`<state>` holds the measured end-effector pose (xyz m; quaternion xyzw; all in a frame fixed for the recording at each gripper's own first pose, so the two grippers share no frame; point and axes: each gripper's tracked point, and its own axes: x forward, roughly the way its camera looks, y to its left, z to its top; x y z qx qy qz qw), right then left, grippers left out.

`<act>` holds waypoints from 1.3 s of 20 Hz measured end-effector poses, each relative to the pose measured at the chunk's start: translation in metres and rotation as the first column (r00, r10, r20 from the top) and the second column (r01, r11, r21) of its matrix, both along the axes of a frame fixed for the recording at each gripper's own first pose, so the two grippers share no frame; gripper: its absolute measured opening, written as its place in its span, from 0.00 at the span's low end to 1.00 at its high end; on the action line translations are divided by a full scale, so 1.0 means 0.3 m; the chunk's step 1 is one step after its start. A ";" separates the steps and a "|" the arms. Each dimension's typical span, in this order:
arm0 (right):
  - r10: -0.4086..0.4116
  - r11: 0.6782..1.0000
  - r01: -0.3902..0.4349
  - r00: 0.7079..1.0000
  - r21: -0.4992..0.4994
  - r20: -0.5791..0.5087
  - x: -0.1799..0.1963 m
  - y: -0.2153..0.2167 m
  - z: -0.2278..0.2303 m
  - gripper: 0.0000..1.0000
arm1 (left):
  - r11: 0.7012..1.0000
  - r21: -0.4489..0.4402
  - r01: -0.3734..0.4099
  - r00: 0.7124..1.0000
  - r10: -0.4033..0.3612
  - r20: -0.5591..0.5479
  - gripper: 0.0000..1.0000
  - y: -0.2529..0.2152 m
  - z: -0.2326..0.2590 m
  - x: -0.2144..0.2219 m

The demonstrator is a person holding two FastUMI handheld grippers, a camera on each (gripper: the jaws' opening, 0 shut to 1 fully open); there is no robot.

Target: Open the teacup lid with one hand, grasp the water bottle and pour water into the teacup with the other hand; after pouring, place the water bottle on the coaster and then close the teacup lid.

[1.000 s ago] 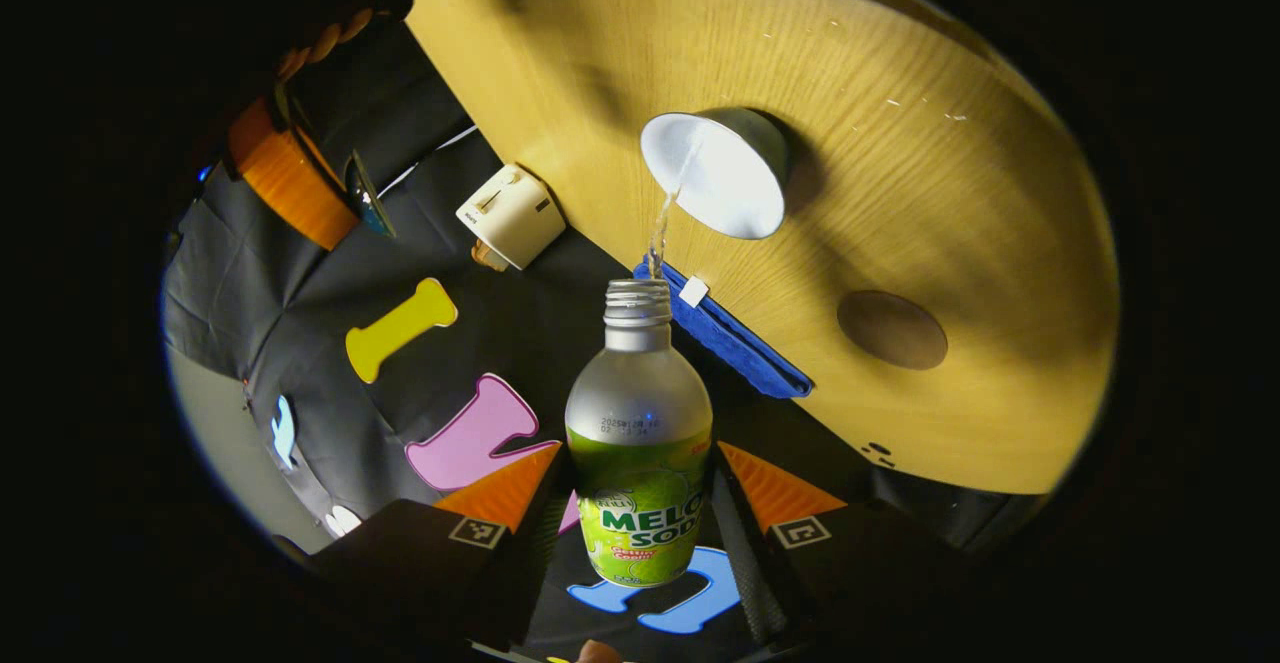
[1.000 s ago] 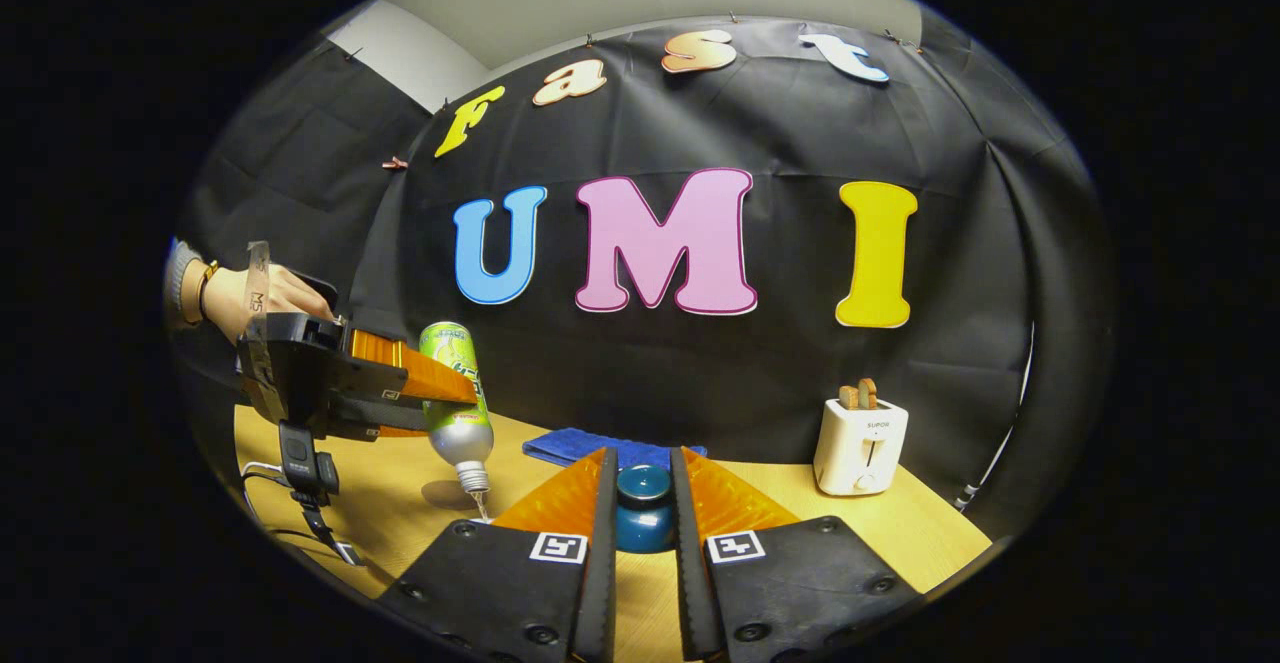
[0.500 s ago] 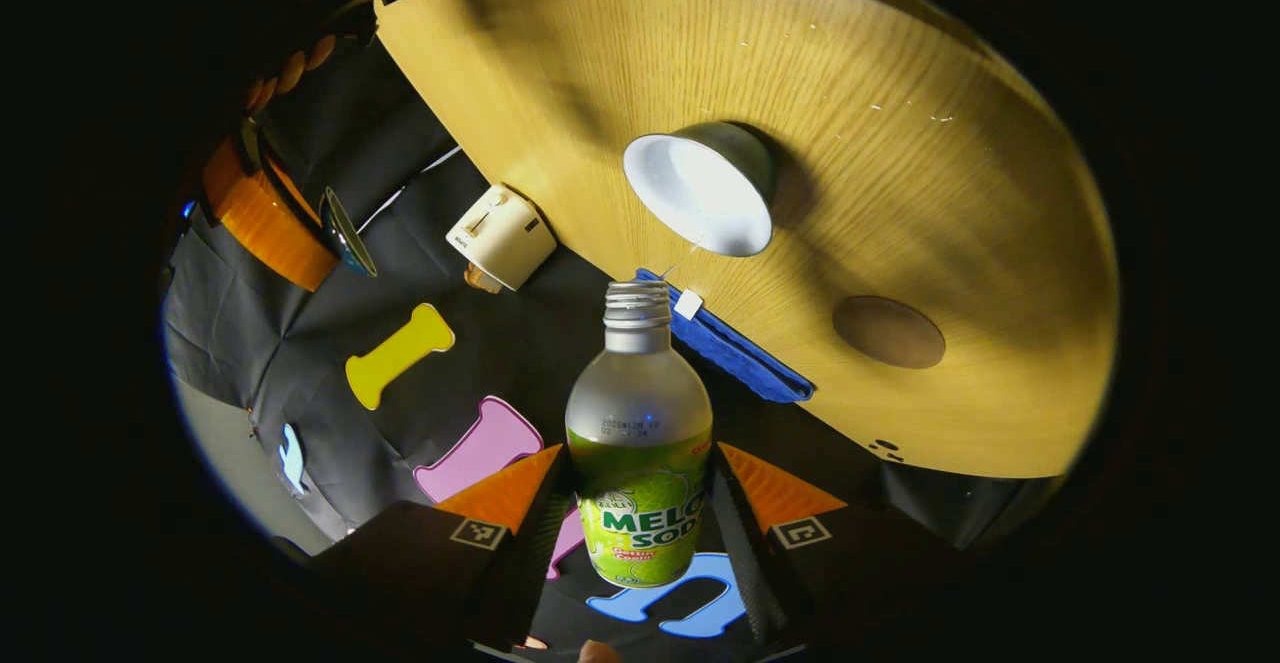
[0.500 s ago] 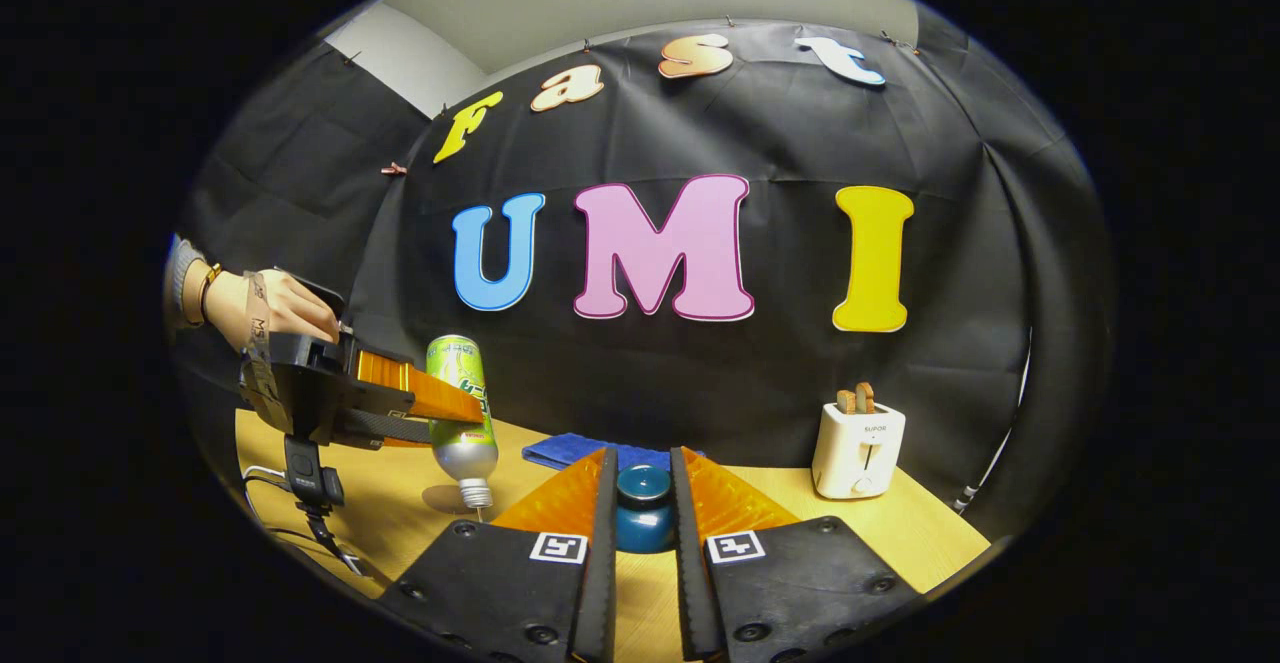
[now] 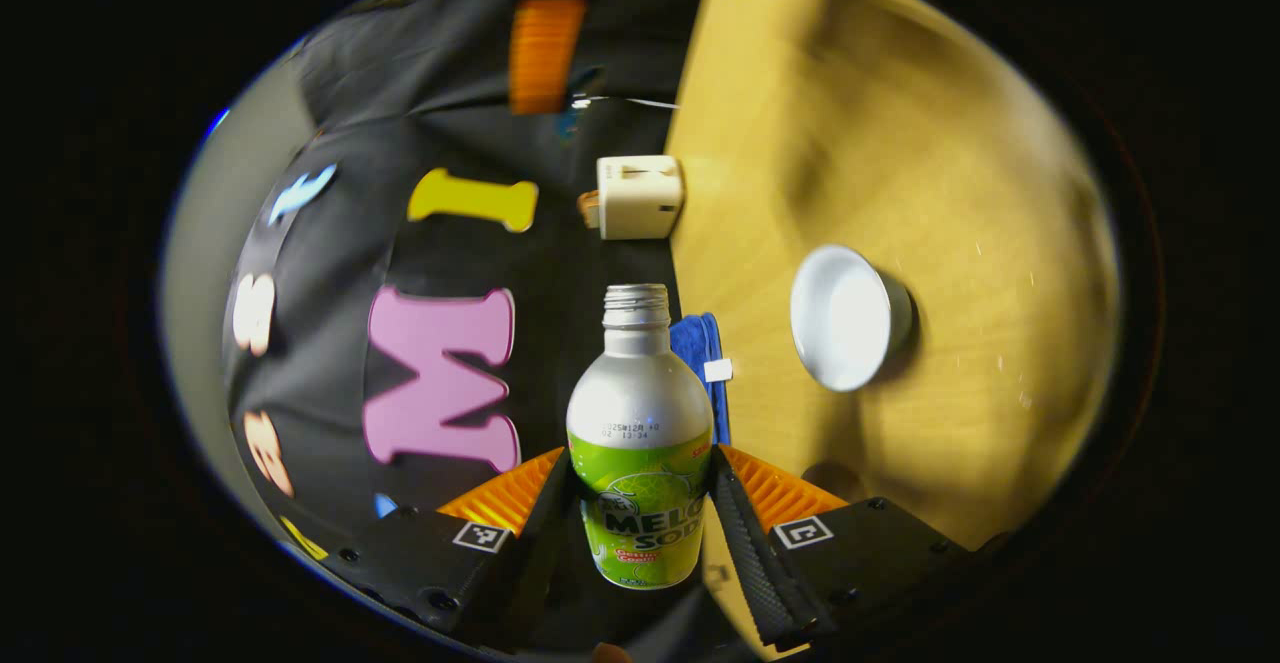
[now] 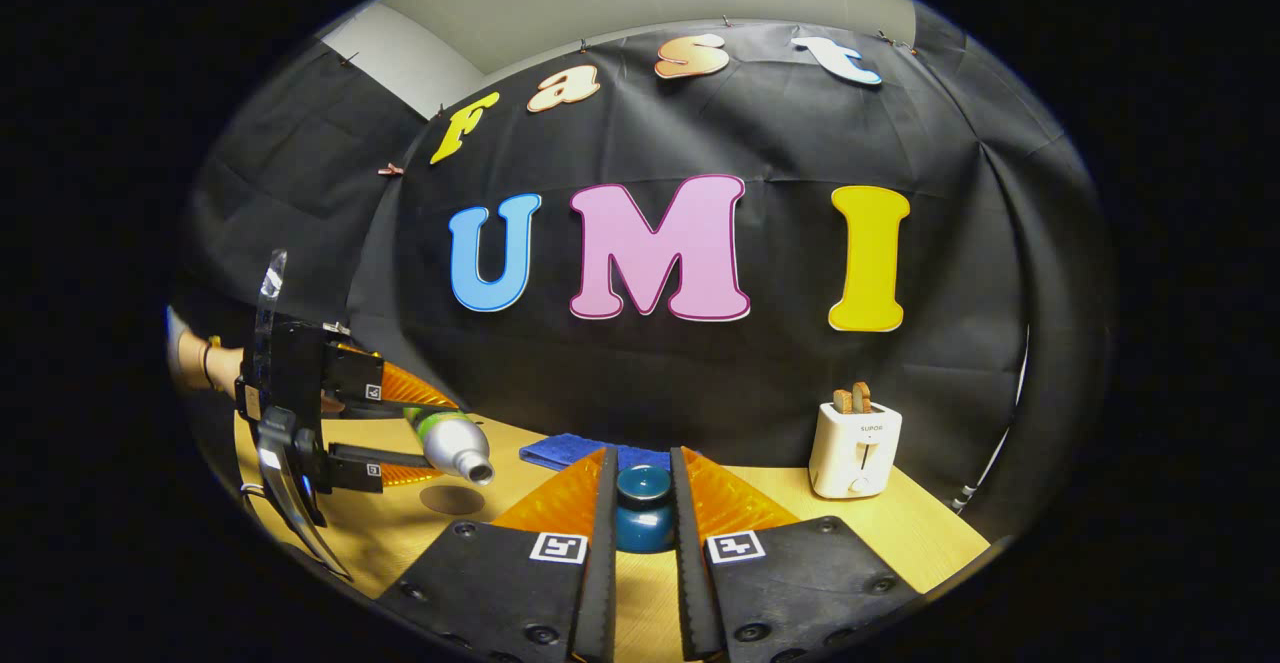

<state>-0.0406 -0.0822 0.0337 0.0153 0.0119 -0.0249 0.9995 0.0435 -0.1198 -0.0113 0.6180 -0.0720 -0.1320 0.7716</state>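
Observation:
My left gripper (image 5: 638,465) is shut on the green-labelled water bottle (image 5: 640,443), whose uncapped mouth points forward. In the right gripper view this bottle (image 6: 450,440) lies almost level in the left gripper (image 6: 425,433), above the brown round coaster (image 6: 452,499). The teacup (image 5: 848,331) stands uncovered on the wooden table (image 5: 960,193), to the right of the bottle's mouth, its white inside showing. My right gripper (image 6: 640,473) is shut on the knob of the teal teacup lid (image 6: 643,503) and holds it above the table.
A white toaster (image 6: 855,448) with toast stands at the back right of the table and also shows in the left gripper view (image 5: 640,196). A folded blue cloth (image 6: 560,450) lies along the back edge. A hand (image 6: 195,358) holds the left gripper.
The bottle has swung up from mouth-down over the teacup to nearly level, and the water stream has stopped. The right gripper has held still with the lid.

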 end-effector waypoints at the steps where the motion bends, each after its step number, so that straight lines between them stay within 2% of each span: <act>1: -0.003 1.000 0.003 1.000 0.001 0.003 -0.002 -0.004 0.004 0.34 | 0.986 -0.169 -0.001 0.999 -0.007 -0.045 0.80 -0.017 -0.017 -0.007; 2: -0.004 1.000 0.004 1.000 0.003 0.005 -0.003 -0.004 0.008 0.34 | 0.943 -0.332 -0.011 0.996 -0.017 -0.082 0.80 -0.031 -0.020 -0.014; 3: -0.004 1.000 0.004 1.000 0.005 0.007 -0.001 -0.003 0.009 0.29 | 0.869 -0.494 -0.030 0.994 -0.025 -0.105 0.80 -0.036 -0.018 -0.016; 5: 0.000 1.000 0.000 1.000 0.005 0.005 -0.003 0.002 0.006 0.29 | 0.662 -0.748 -0.043 0.987 -0.086 -0.133 0.80 -0.082 -0.007 -0.008; 7: 0.003 1.000 -0.003 1.000 0.004 0.002 -0.001 0.006 0.004 0.29 | 0.453 -0.890 -0.057 0.984 -0.126 -0.128 0.79 -0.075 0.007 0.008; 8: 0.005 1.000 -0.005 1.000 0.006 0.003 -0.001 0.008 0.003 0.29 | 0.368 -0.927 -0.066 0.983 -0.134 -0.124 0.79 -0.071 0.005 0.023; 9: 0.007 1.000 -0.007 1.000 0.007 0.003 -0.001 0.008 0.005 0.30 | 0.302 -0.950 -0.080 0.984 -0.129 -0.124 0.79 -0.061 0.000 0.037; 10: 0.008 1.000 -0.008 1.000 0.008 0.005 -0.002 0.009 0.007 0.32 | 0.256 -0.962 -0.093 0.987 -0.106 -0.124 0.79 -0.052 -0.004 0.034; 11: 0.007 1.000 -0.007 1.000 0.008 0.007 -0.002 0.007 0.008 0.34 | 0.239 -0.965 -0.108 0.989 -0.073 -0.128 0.79 -0.045 -0.015 0.028; 12: 0.004 1.000 -0.004 1.000 0.008 0.008 -0.004 0.003 0.010 0.24 | 0.239 -0.963 -0.126 0.989 -0.039 -0.140 0.79 -0.045 -0.022 0.022; 14: 0.003 1.000 -0.003 1.000 0.012 0.006 -0.003 0.001 0.008 0.34 | 0.231 -0.960 -0.156 0.986 -0.016 -0.164 0.80 -0.042 -0.033 0.040; 15: 0.003 1.000 -0.003 1.000 0.012 0.005 -0.005 0.002 0.007 0.31 | 0.225 -0.961 -0.163 0.985 -0.019 -0.172 0.79 -0.050 -0.030 0.041; 16: 0.003 1.000 -0.003 1.000 0.011 0.005 -0.005 0.001 0.006 0.29 | 0.228 -0.957 -0.178 0.982 -0.018 -0.187 0.79 -0.045 -0.032 0.042; 17: 0.003 1.000 -0.003 1.000 0.009 0.004 -0.004 0.002 0.006 0.34 | 0.236 -0.952 -0.196 0.979 -0.017 -0.205 0.79 -0.044 -0.034 0.040; 18: 0.003 1.000 -0.003 1.000 0.009 0.005 -0.003 0.004 0.007 0.34 | 0.242 -0.947 -0.211 0.975 -0.016 -0.221 0.79 -0.043 -0.045 0.044; 24: 0.005 1.000 -0.005 1.000 0.012 0.001 -0.002 0.002 0.001 0.34 | 0.247 -0.933 -0.261 0.962 -0.013 -0.272 0.81 -0.041 -0.044 0.043; 26: 0.010 1.000 -0.010 1.000 0.018 0.000 -0.002 0.004 -0.001 0.34 | 0.240 -0.936 -0.259 0.963 -0.010 -0.269 0.82 -0.042 -0.047 0.053</act>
